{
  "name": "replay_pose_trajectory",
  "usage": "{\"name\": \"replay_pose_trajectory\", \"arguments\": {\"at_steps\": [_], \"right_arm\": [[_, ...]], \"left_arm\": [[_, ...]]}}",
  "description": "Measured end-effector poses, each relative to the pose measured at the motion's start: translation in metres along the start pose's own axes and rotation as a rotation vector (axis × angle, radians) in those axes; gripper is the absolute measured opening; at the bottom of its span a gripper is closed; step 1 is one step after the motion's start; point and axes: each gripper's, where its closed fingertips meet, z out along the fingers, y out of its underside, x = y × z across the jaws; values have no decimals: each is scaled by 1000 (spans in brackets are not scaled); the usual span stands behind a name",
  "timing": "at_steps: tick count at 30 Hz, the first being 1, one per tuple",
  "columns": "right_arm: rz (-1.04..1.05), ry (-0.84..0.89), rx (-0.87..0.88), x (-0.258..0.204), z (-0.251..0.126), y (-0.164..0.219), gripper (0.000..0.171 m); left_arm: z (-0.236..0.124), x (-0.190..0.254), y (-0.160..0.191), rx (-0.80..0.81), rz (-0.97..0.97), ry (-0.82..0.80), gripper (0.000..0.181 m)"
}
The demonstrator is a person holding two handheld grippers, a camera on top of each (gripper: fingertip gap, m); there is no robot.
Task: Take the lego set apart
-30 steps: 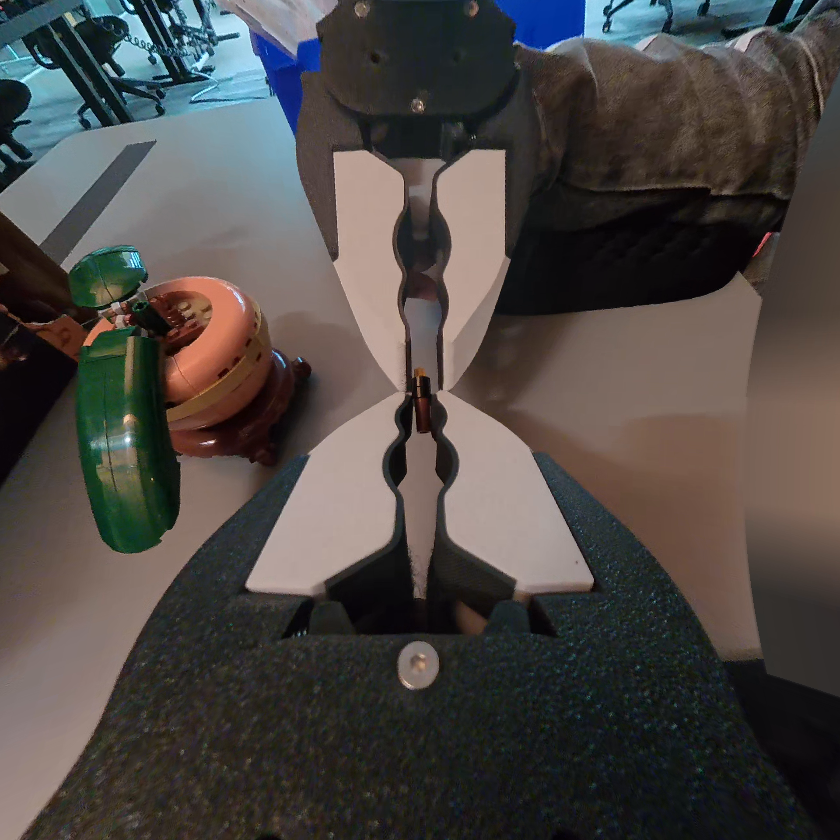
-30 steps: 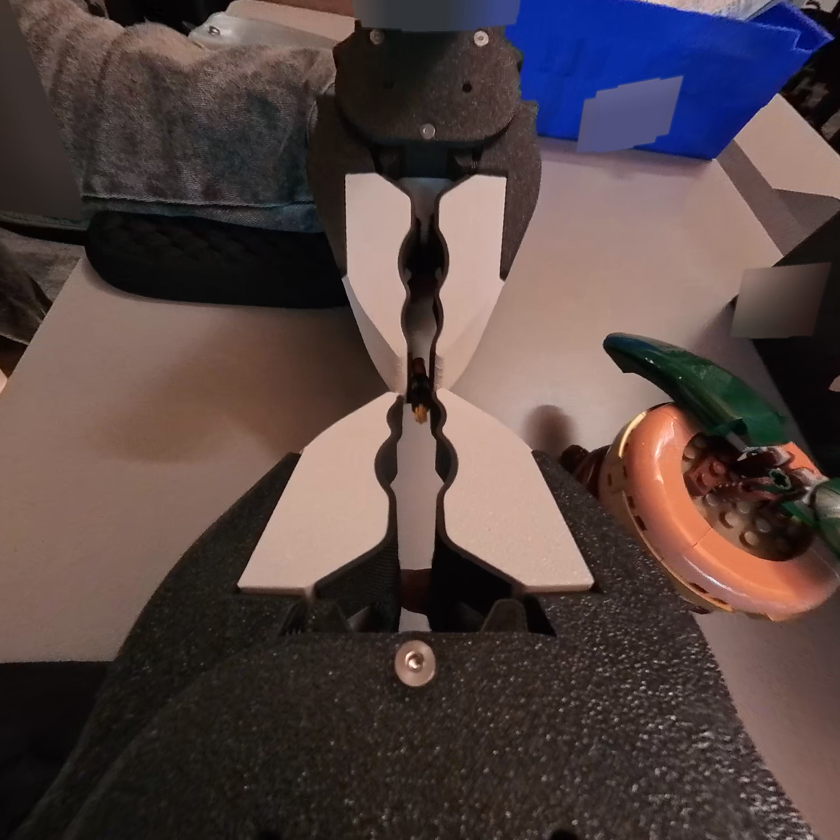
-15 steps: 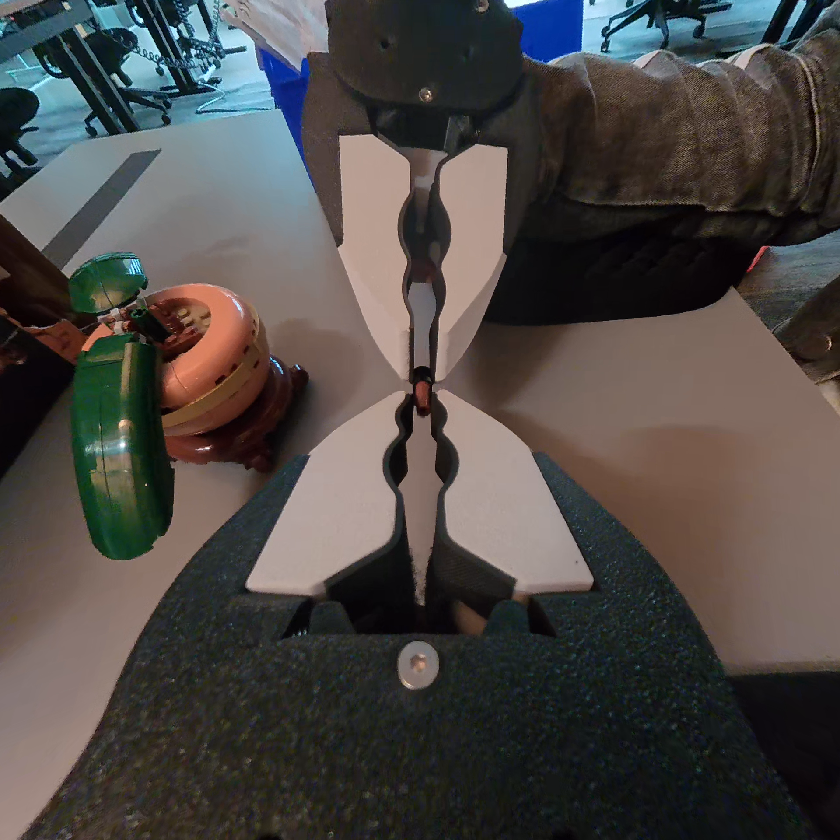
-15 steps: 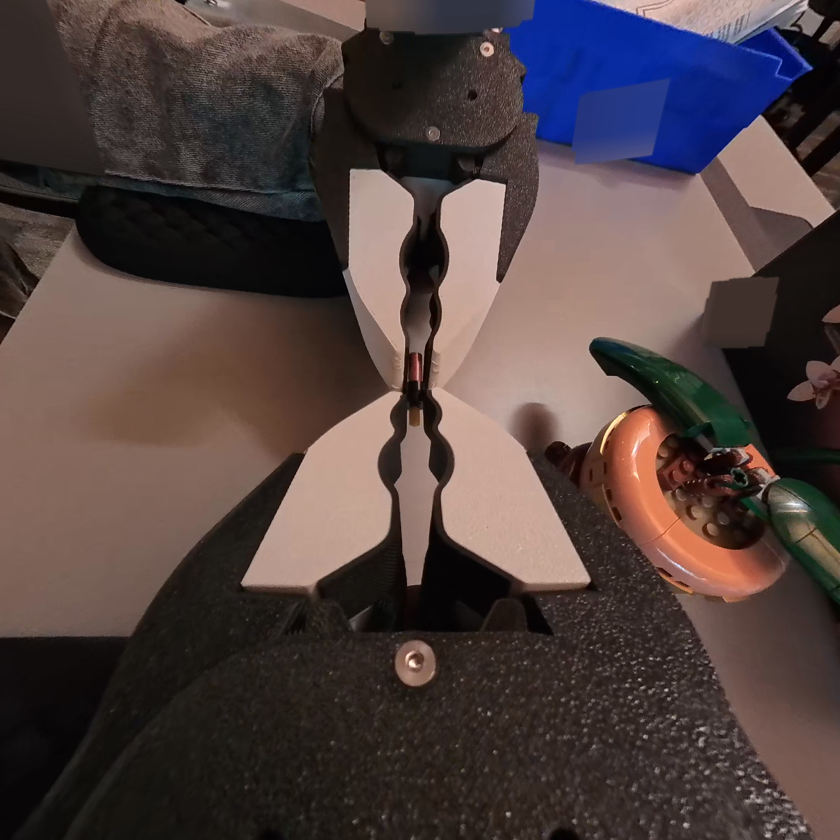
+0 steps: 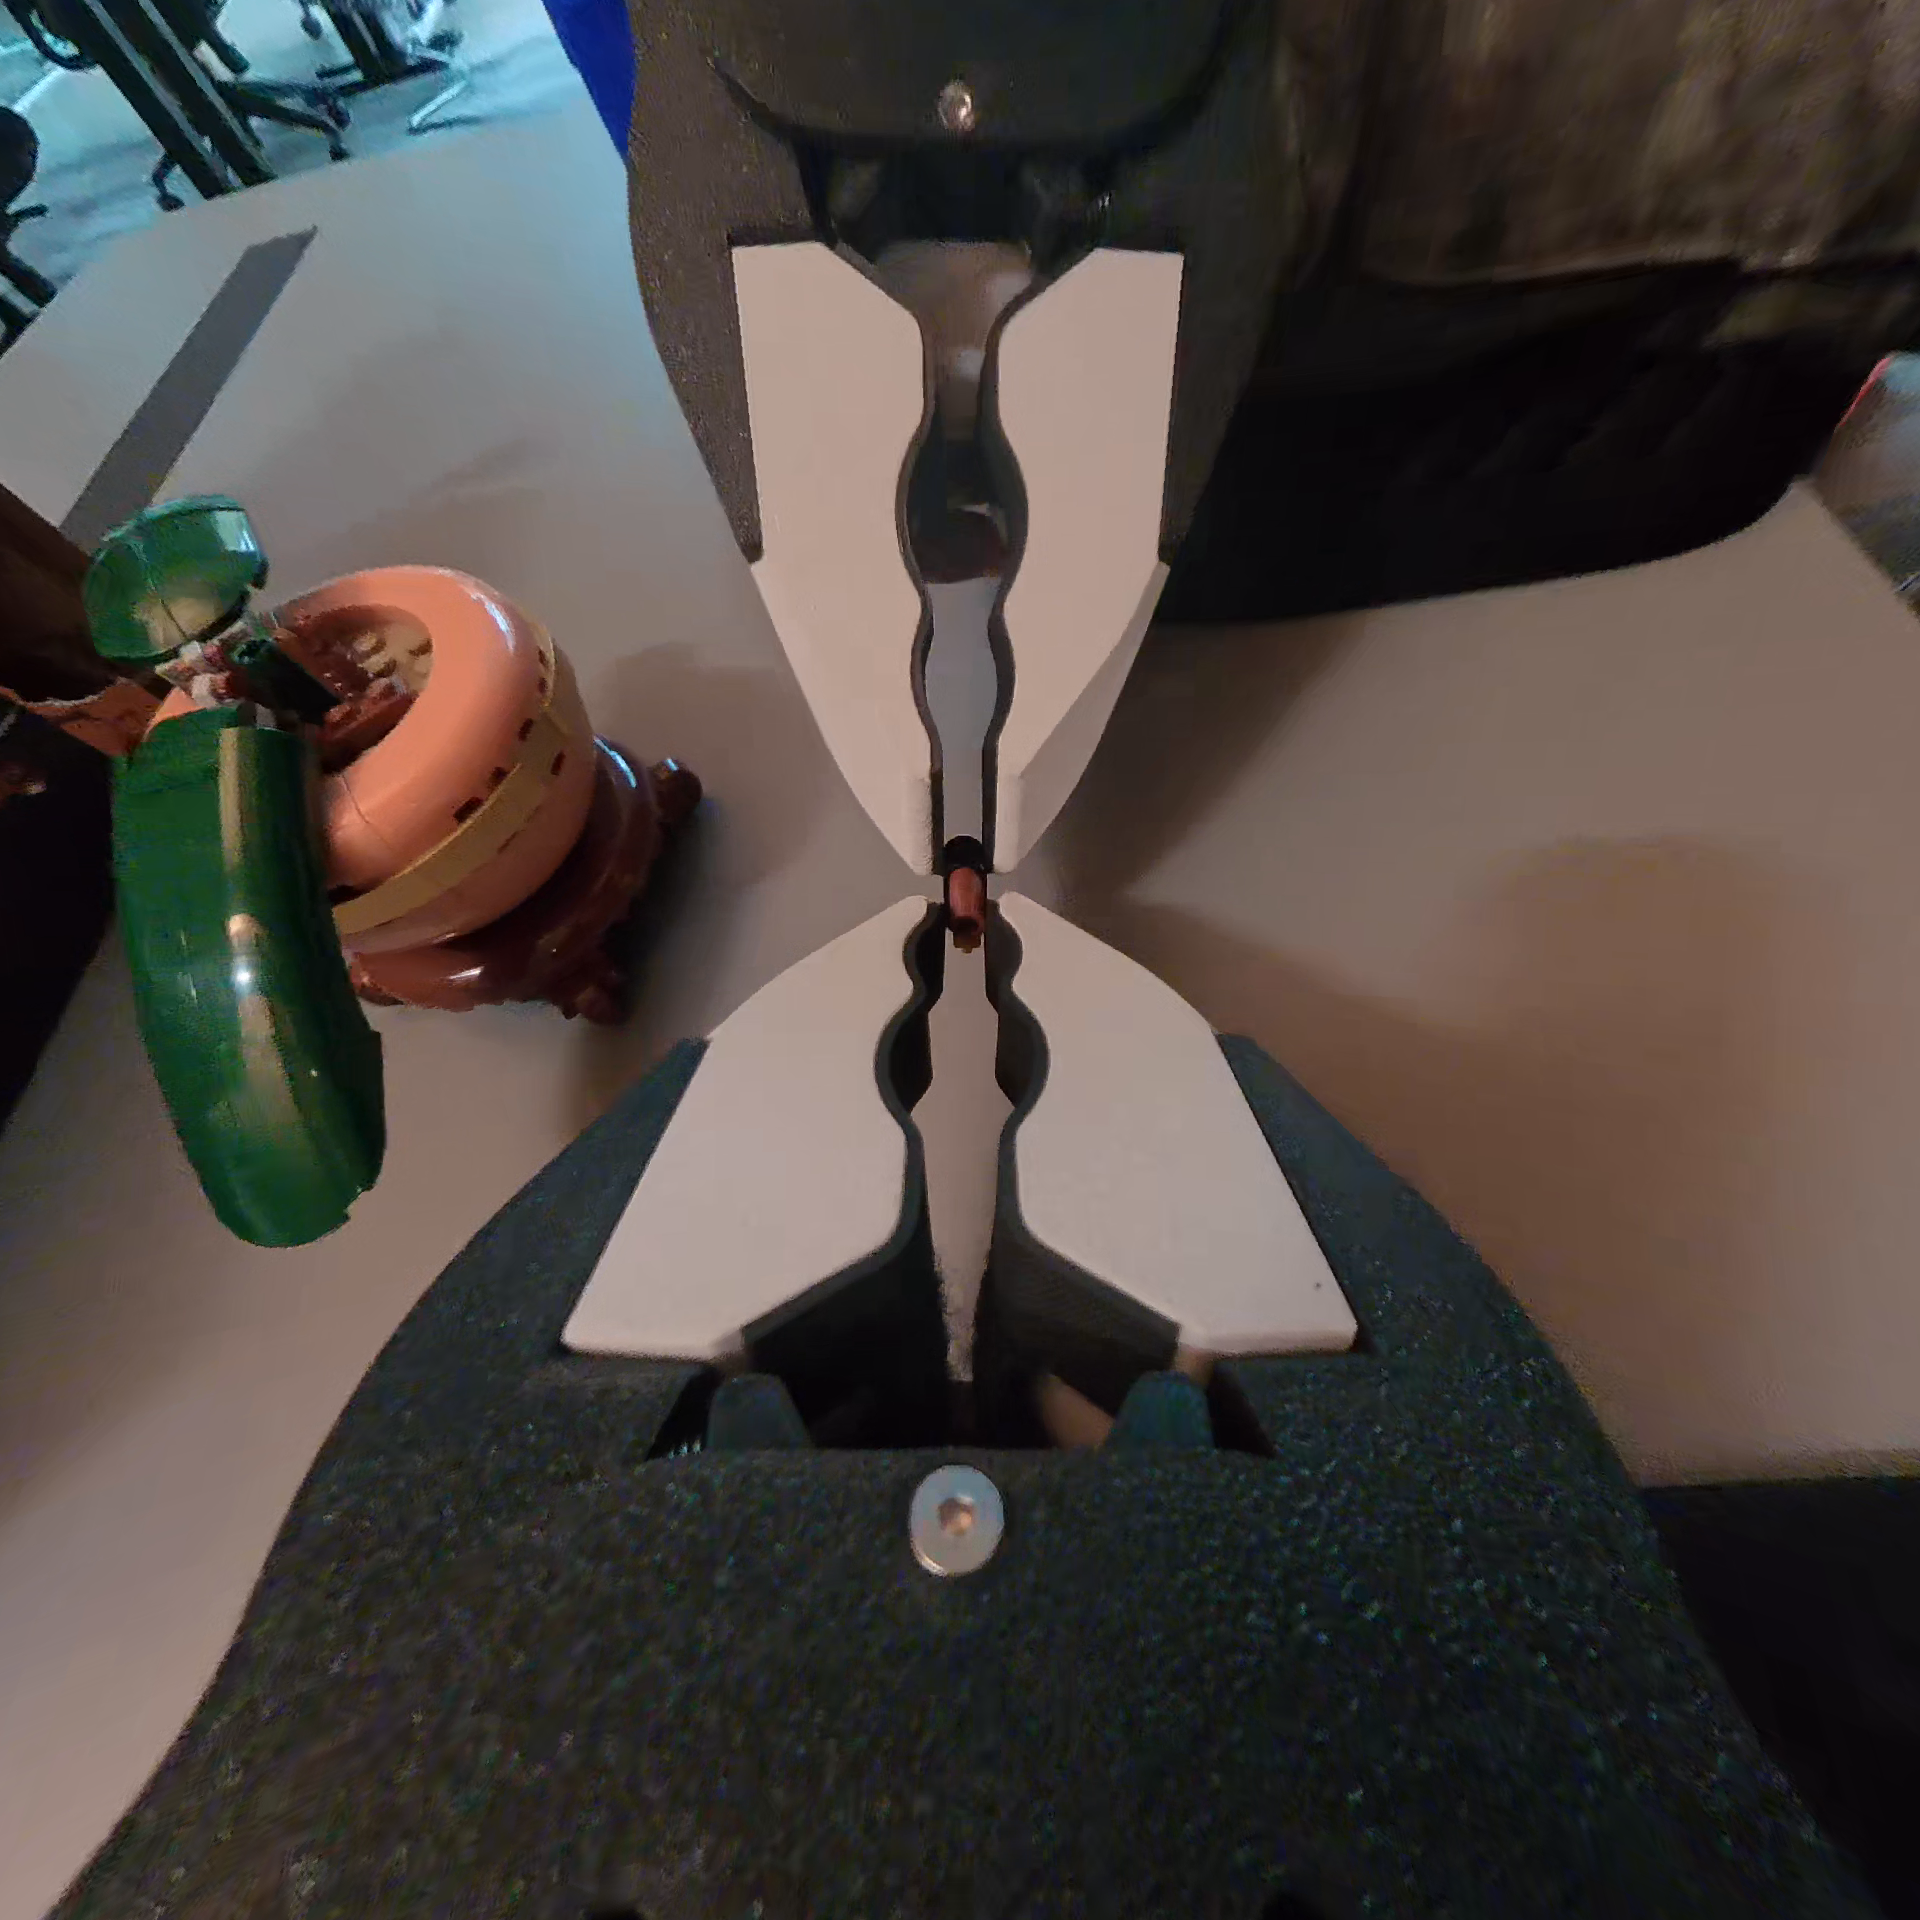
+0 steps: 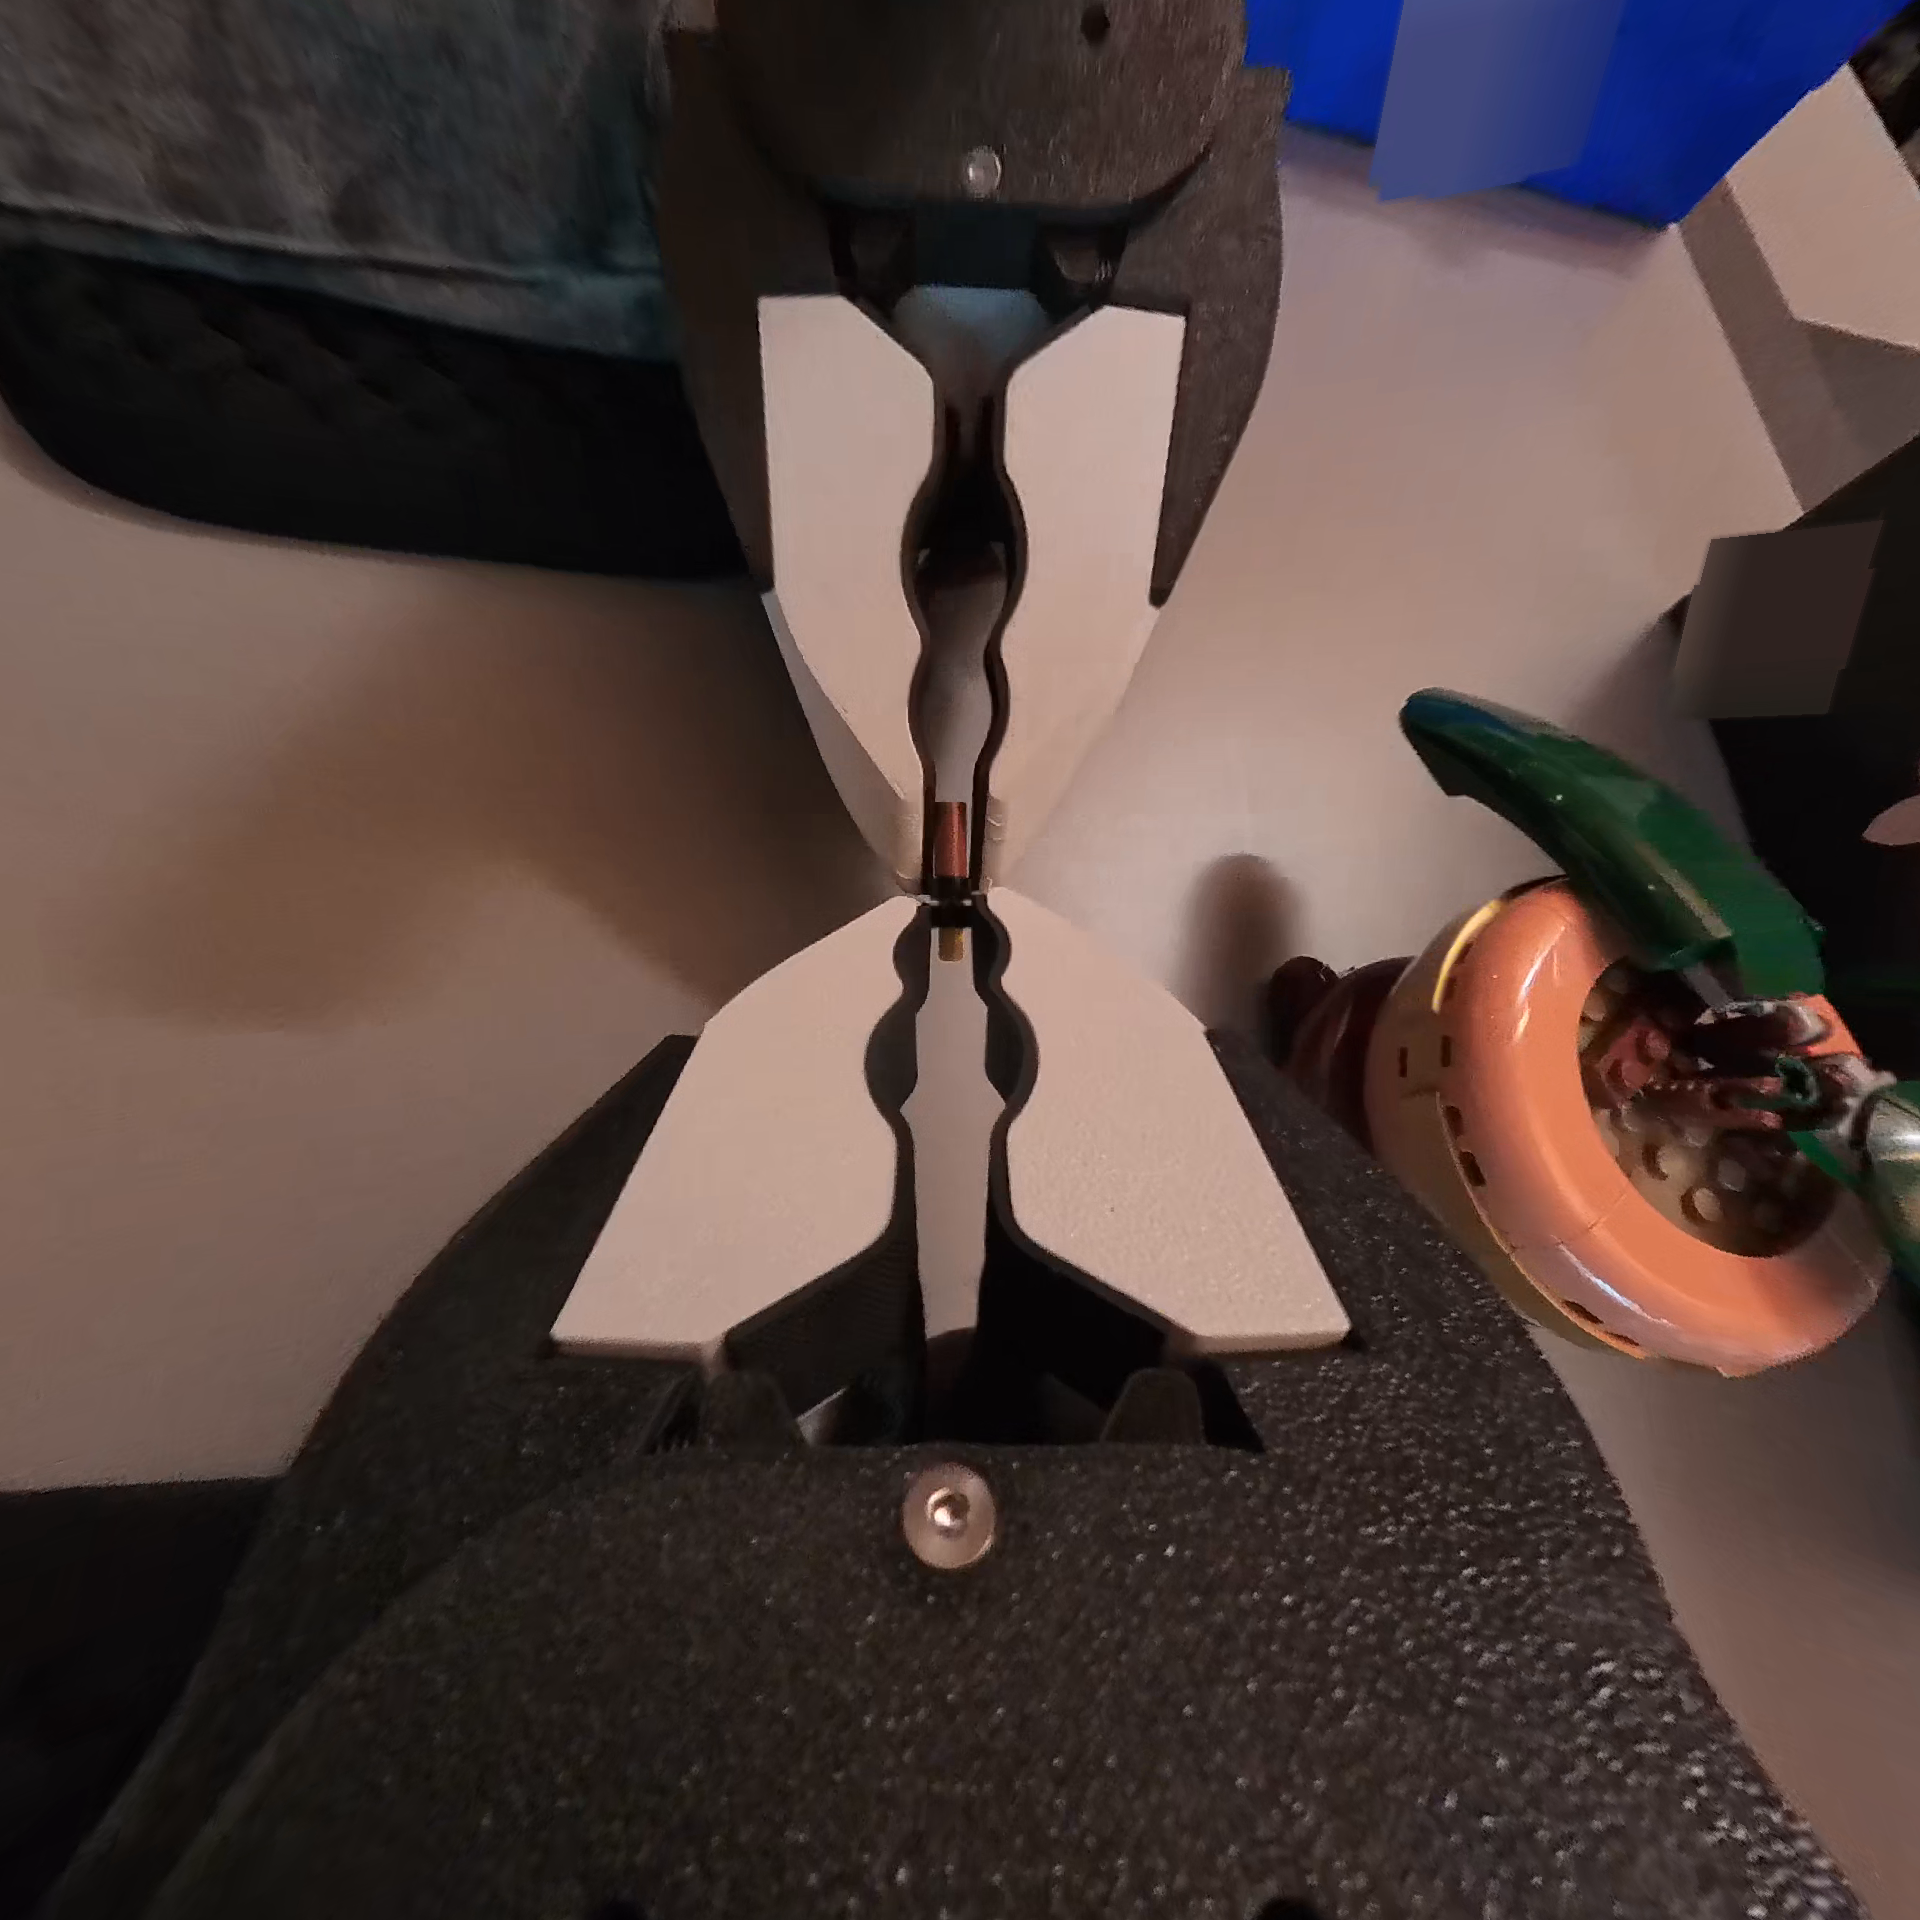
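A lego plant pot in salmon and brown, with green leaves, stands on the grey table to the left. In the right wrist view the pot is on the right. My left gripper and right gripper meet tip to tip above the table. Both are shut on one small lego rod. The right wrist view shows its brown part in the left gripper. Its black and tan end is in the right gripper.
A person's grey sleeve and a black padded thing lie behind the grippers. A blue bin stands at the table's far side. A dark box sits beyond the pot. Only a small space, under 4 cm, lies between the two pairs of fingers. About 8 cm separates my right fingertips from the lego plant pot. The right camera catches it too, in the right wrist view.
Both grippers have stayed tip to tip on the small rod. More of its brown part now shows in the left fingertips. Both cameras sit closer to each other than before.
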Motion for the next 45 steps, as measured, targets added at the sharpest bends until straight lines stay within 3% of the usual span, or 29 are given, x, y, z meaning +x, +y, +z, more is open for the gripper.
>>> {"name": "replay_pose_trajectory", "arguments": {"at_steps": [4,8,22,25,27,31,34,38,42,45], "right_arm": [[-30,43,-77,3,8,9,13],[-86,59,-143,1,14,16,7],[-192,194,-191,15,11,14,7],[-236,267,-228,24,8,15,7],[-311,352,-312,33,5,21,7],[-604,657,-405,54,-14,3,7],[-753,856,-405,57,-39,-17,7],[-829,879,-327,43,-43,-26,7],[-811,847,-318,40,-38,-19,7],[-780,832,-307,39,-35,-17,6]], "left_arm": [[0,0,-3,12,18,-4,7],[2,0,1,-44,70,-25,7],[1,-9,-2,-75,167,-145,7],[0,-17,-3,-125,297,-247,7],[0,-28,0,-223,431,-362,18],[-4,-44,-17,-280,633,-588,36],[-11,-44,-38,-265,763,-721,37],[-6,-29,-56,-243,861,-765,27],[-3,-26,-51,-281,937,-796,11],[-2,-29,-48,-332,967,-820,11]]}}
